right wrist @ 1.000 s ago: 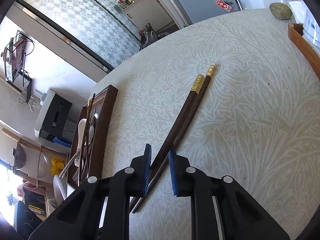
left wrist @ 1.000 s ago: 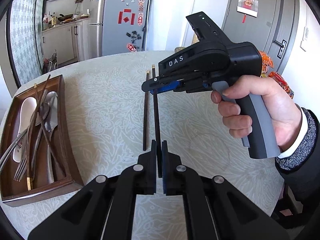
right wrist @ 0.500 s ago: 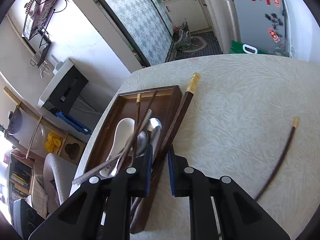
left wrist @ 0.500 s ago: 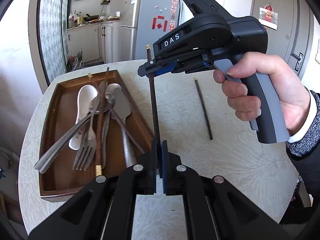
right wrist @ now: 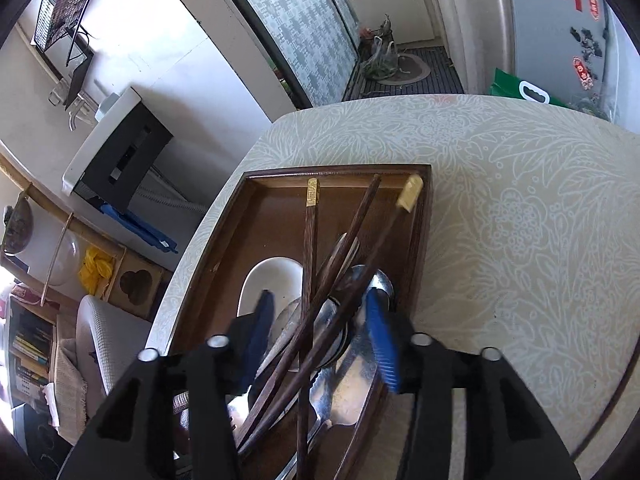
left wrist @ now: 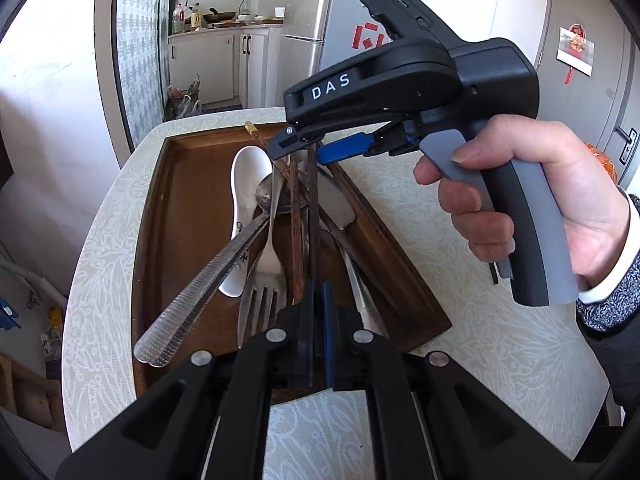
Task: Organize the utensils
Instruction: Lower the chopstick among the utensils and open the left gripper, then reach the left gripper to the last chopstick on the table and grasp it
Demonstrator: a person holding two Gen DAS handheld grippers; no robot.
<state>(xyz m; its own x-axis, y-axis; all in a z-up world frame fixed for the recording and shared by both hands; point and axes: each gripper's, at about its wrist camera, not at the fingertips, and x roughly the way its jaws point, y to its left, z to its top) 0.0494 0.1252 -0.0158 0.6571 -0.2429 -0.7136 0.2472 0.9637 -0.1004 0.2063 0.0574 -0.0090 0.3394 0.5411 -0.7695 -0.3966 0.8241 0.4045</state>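
Observation:
A brown wooden tray (left wrist: pixel 184 184) sits on the round patterned table and holds a white spoon (left wrist: pixel 248 176), metal spoons, a fork (left wrist: pixel 260 304), tongs (left wrist: pixel 200 300) and dark chopsticks. My left gripper (left wrist: pixel 316 304) is shut on one dark chopstick (left wrist: pixel 313 216) that lies over the tray's contents. My right gripper (left wrist: pixel 304 150) hovers open over the far end of that chopstick. In the right wrist view the right gripper (right wrist: pixel 320 328) is open above the tray (right wrist: pixel 256 216), with gold-capped chopsticks (right wrist: pixel 310 232) between its fingers.
The table edge (left wrist: pixel 104 216) drops off left of the tray. A fridge (left wrist: pixel 344 28) and kitchen counter stand behind. A second dark chopstick lies along the table's far right edge (right wrist: pixel 616 412) in the right wrist view.
Both grippers carried the chopstick left, from the table to over the tray. The right gripper has opened and let go of its end.

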